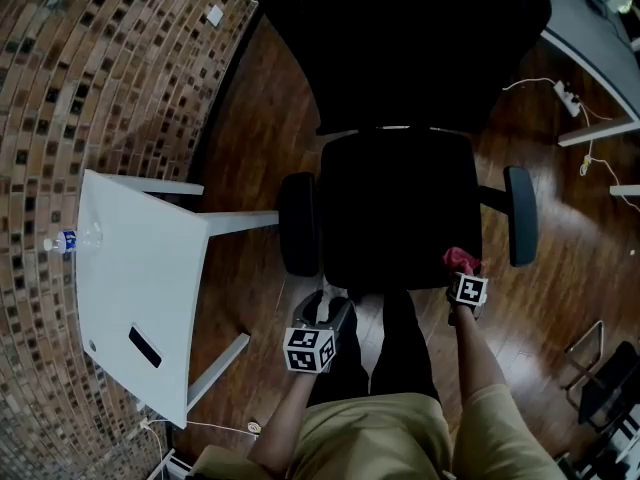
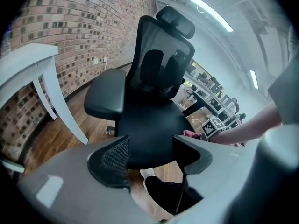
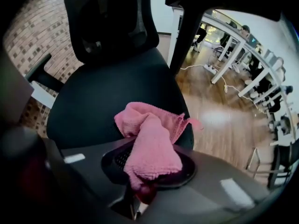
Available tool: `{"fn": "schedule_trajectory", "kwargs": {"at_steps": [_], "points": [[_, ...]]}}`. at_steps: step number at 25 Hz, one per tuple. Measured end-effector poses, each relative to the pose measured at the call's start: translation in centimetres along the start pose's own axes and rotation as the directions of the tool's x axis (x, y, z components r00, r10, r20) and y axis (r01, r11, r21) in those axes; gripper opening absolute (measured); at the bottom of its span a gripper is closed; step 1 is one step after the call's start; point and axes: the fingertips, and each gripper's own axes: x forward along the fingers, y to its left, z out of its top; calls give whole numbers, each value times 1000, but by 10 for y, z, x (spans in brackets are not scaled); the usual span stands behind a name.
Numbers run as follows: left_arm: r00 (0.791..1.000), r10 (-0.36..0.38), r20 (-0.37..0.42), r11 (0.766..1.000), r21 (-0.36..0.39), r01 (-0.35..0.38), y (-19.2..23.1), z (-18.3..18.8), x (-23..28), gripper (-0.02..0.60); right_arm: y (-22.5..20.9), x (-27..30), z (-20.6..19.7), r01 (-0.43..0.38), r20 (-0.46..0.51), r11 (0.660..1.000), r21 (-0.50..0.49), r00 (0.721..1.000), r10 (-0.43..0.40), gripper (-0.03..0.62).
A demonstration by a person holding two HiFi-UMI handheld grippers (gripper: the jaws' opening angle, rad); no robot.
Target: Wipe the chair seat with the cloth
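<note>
A black office chair stands in front of me, its seat (image 1: pixel 400 208) bare and dark. A pink cloth (image 3: pixel 152 141) hangs bunched between the jaws of my right gripper (image 3: pixel 154 167), which is shut on it at the seat's front right corner (image 1: pixel 462 261). The cloth's loose end rests on the seat (image 3: pixel 107 97). My left gripper (image 2: pixel 150 155) is open with nothing between its jaws, held just off the seat's front left edge (image 1: pixel 325 313). In the left gripper view the pink cloth (image 2: pixel 191 134) and the right gripper's marker cube (image 2: pixel 213 126) show at the seat's far side.
A white table (image 1: pixel 140 288) stands to the left, with a water bottle (image 1: pixel 72 239) and a dark phone (image 1: pixel 145 346) on it. Armrests (image 1: pixel 298 223) flank the seat. A brick wall (image 1: pixel 100 68) is at the left; cables and a power strip (image 1: pixel 568 96) lie on the wooden floor.
</note>
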Motion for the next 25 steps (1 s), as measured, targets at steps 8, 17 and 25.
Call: {"fn": "schedule_trajectory", "kwargs": {"at_steps": [8,17,25], "points": [[986,-110,129,980,180,86,-5,69,-17,278,58,-109,63,-351,304,936,-24,889,342,61],[877,-258,406,905,419,73,-80,207,-128,278,155,-374,94,-447,735,874,-192,524,430,64],[742,-186,644,912,394,-113,-155,207,-240,268,178,-491,84,-318,773,806,-499,257,580,67]]}}
